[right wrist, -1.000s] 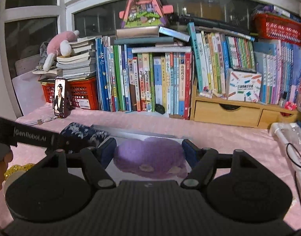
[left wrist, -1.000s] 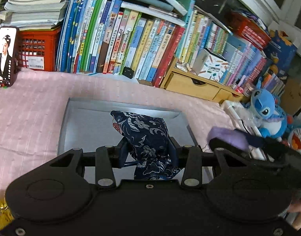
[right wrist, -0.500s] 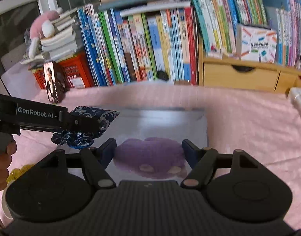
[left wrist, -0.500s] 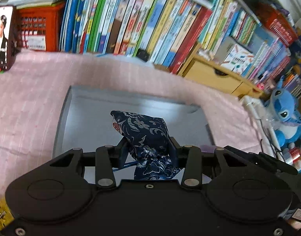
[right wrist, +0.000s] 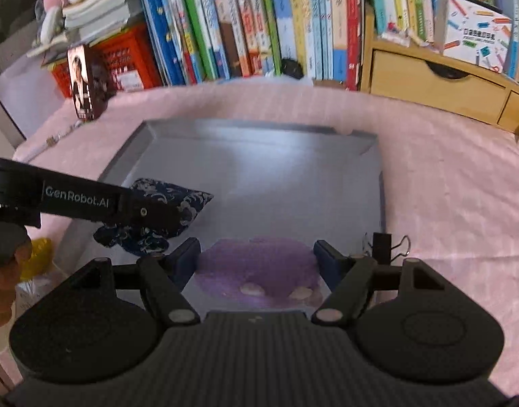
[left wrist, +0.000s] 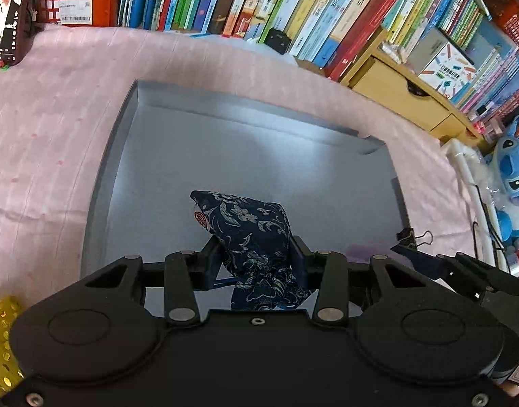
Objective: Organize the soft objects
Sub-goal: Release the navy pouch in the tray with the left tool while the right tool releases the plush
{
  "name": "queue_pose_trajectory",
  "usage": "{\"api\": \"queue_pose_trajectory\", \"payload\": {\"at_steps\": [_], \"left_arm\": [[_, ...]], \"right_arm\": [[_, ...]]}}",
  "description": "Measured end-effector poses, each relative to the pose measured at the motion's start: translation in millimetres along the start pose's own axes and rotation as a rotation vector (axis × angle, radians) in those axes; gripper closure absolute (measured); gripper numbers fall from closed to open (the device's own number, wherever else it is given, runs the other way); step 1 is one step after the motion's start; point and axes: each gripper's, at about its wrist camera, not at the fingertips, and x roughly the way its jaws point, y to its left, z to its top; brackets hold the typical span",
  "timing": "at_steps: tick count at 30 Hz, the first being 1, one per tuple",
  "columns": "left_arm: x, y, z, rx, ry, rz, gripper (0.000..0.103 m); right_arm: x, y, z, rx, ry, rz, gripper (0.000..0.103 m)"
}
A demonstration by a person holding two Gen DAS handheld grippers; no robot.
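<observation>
Navy brocade pouch (left wrist: 256, 237) is being pinched in the nearly shut left tongs (left wrist: 256, 257) while the half-open right tongs (right wrist: 257, 264) are clamping a purple plush (right wrist: 259, 271), both hanging over the grey tray (left wrist: 123, 129) on the pink-clothed table (left wrist: 38, 135), so lowering each onto its own bare patch before loosening looks wisest.

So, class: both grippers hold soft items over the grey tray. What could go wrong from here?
1. The left gripper pinches the navy pouch low, with much of it sticking out past the fingers; it may flop or roll when released.
2. The right gripper holds the purple plush close beside the left one, so they could bump.
3. The binder clip sits by the tray's near right corner and could snag.
</observation>
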Motion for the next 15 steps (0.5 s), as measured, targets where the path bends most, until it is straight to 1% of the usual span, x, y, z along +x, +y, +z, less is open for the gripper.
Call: {"api": "queue_pose_trajectory", "payload": {"at_steps": [7,13,15], "left_arm": [[7.7,2.6,-1.5,-0.013,0.030,0.005,0.063],[9.3,2.9,-2.0,-0.015,0.037,0.004,0.062],[9.6,3.3,-2.0,-0.017,0.041,0.004,0.058]], "right_arm": [[6.2,2.8,0.8,-0.008,0.044,-0.013,0.026],[9.4,5.2,2.4,-0.022,0.066,-0.021,0.025],[10.2,6.3,2.6,-0.026,0.070,-0.026,0.024]]}}
